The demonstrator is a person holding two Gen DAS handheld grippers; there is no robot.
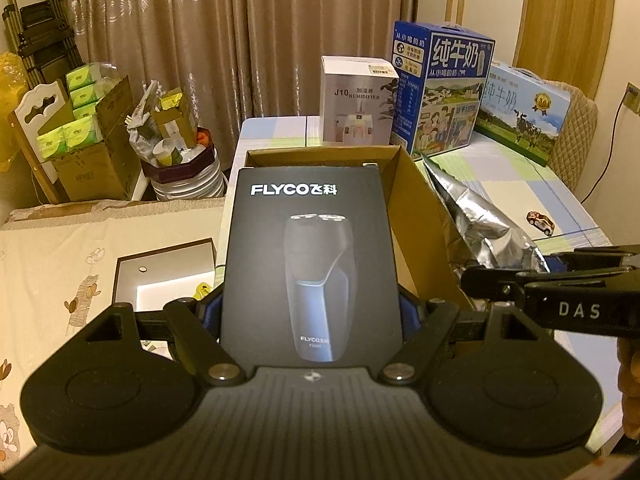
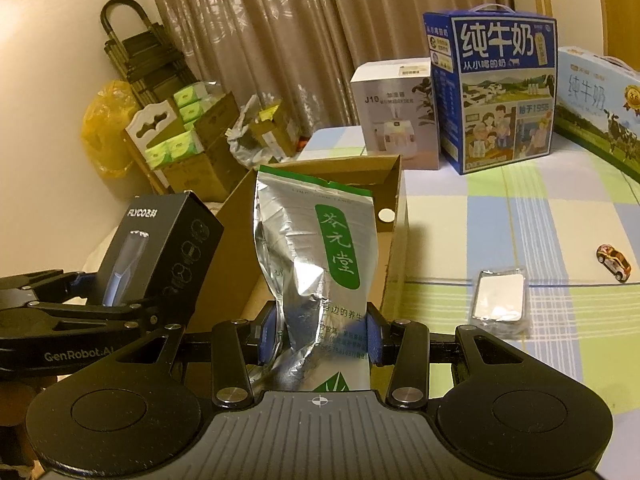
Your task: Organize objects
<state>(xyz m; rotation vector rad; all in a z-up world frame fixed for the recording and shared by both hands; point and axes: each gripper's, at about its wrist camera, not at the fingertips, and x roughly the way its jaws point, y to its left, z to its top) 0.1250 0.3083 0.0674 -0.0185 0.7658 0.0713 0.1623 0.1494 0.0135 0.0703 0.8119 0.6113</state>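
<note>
Black FLYCO shaver box (image 1: 308, 268) clamped in left gripper (image 1: 310, 312), cardboard box (image 1: 404, 200) at 12 o'clock; crinkled silver-green tea pouch (image 2: 320, 256) pinched in right gripper (image 2: 320, 334).

Black shaver box (image 1: 308, 264), upright, clamped at its lower sides, held over the open cardboard box (image 1: 416, 216). Silver tea pouch (image 2: 316, 272) with green label, upright, pinched low, just right of it.

Place: you're in a lived-in home room | Signs: brown curtains (image 1: 240, 40) behind you | milk cartons (image 2: 496, 92) and a humidifier box (image 1: 358, 100) on a checked-cloth surface (image 2: 520, 208) | tissue packs in a carton (image 1: 76, 120) | cartoon-print bedding (image 1: 60, 272)
</note>
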